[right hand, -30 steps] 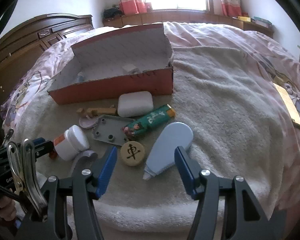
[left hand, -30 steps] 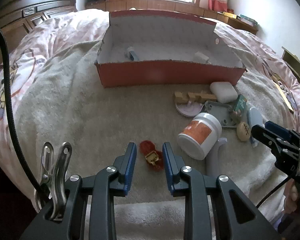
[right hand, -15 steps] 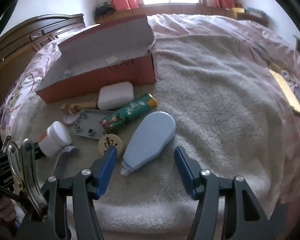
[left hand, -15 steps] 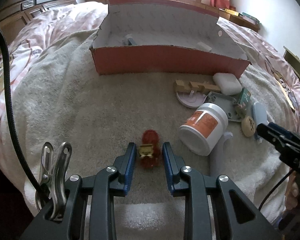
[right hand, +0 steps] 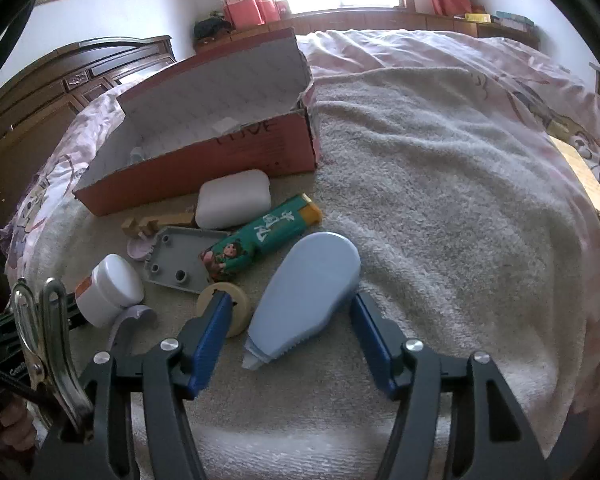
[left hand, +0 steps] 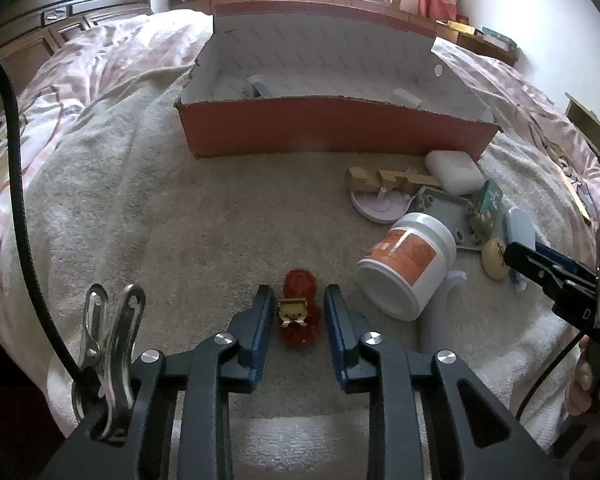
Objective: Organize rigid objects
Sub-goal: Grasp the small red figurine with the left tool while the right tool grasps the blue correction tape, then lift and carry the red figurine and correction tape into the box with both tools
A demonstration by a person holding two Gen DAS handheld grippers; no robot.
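Note:
A small red toy figure with a gold plate (left hand: 300,286) lies on the beige towel between the blue pads of my left gripper (left hand: 298,300). Its jaws are closing, and a thin gap still shows on each side of the toy. In the right wrist view a pale blue correction-tape dispenser (right hand: 312,280) lies between the fingers of my right gripper (right hand: 292,300). Those jaws are opening and stand well clear of it. The left finger covers part of a round wooden chess piece (right hand: 242,306). An open red cardboard box (left hand: 332,128) with two small items inside stands at the back.
Beside the box lie a white jar with an orange label (left hand: 408,264), a wooden block (left hand: 384,178), a white case (left hand: 454,170), a grey plate (left hand: 448,208), a green lighter (right hand: 260,240) and a pink lid (left hand: 380,210). A dark wooden headboard (right hand: 60,92) stands on the left.
My left gripper slid forward until its pads flank the red toy, and the jaws narrowed. My right gripper moved in over the blue dispenser, which now lies between its fingers.

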